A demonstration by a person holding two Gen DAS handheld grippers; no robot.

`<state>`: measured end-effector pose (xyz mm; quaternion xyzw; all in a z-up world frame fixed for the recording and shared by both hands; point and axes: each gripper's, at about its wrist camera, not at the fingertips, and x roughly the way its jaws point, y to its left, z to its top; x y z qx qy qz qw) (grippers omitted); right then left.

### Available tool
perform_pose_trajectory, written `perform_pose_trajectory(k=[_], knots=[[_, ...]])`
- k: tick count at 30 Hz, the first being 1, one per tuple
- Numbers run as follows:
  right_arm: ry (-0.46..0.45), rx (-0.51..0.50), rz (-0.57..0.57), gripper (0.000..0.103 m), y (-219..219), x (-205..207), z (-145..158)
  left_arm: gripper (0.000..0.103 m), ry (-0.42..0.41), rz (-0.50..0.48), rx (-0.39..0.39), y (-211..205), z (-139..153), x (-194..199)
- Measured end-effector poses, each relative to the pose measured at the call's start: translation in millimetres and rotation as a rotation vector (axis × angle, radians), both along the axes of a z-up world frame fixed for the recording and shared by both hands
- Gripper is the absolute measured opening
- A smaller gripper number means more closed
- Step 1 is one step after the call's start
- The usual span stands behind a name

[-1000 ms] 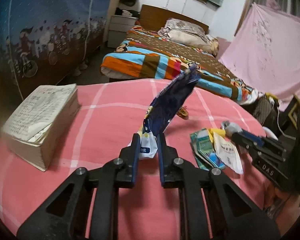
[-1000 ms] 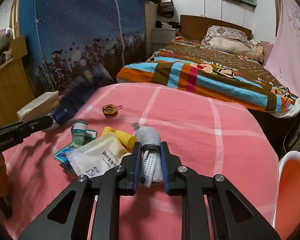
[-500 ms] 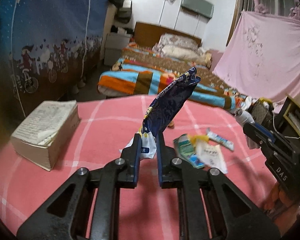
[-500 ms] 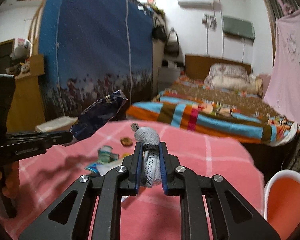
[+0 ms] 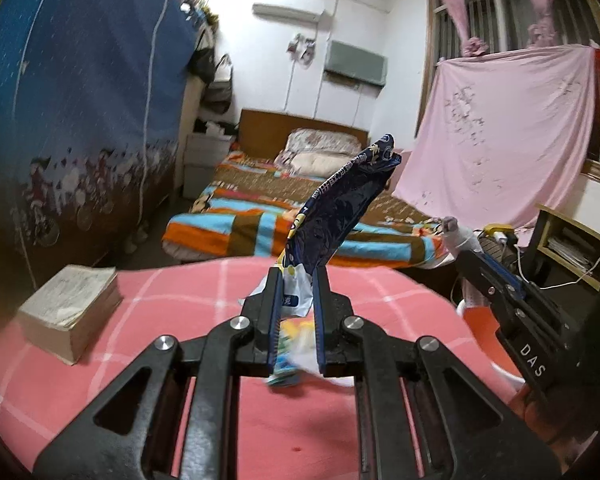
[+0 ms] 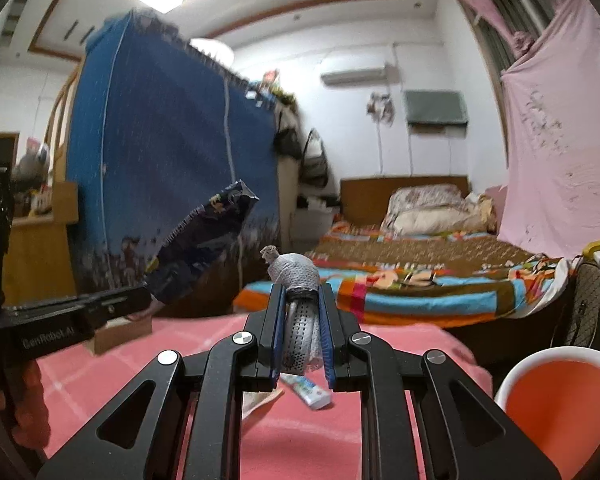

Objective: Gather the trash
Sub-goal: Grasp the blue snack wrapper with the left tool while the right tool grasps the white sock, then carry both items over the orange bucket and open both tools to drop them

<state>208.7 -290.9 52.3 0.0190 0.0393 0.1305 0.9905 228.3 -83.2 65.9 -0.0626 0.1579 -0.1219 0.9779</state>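
My left gripper is shut on a dark blue snack bag with a white bottom, held up above the pink checked table. My right gripper is shut on a grey-white perforated wad of trash. In the right wrist view the left gripper shows at the left with the snack bag sticking up. In the left wrist view the right gripper reaches in from the right with the wad. Loose wrappers and a small tube lie on the table below.
A thick book lies on the table's left part. An orange bin with a white rim stands beside the table at the lower right. Beyond the table are a bed, a blue wardrobe cover and a pink sheet.
Both grippers have risen and tilted up with their loads, so the table has dropped low in both views. The wrappers left on it now show blurred under the fingers.
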Motion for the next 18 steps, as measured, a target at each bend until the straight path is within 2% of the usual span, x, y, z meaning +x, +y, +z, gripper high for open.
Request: perform_pose_trajectory(k=[4, 10, 18], knots=[[-0.04, 0.021, -0.047, 0.014, -10, -13, 5, 0.0, -0.037, -0.034, 0.019, -19, 8, -7], [-0.095, -0.008, -0.13, 0.014, -36, -33, 14, 0.0, -0.057, -0.076, 0.024, -46, 15, -9], [-0.068, 0.012, -0.295, 0.014, -87, -40, 12, 0.0, -0.071, -0.167, 0.054, -97, 19, -10]])
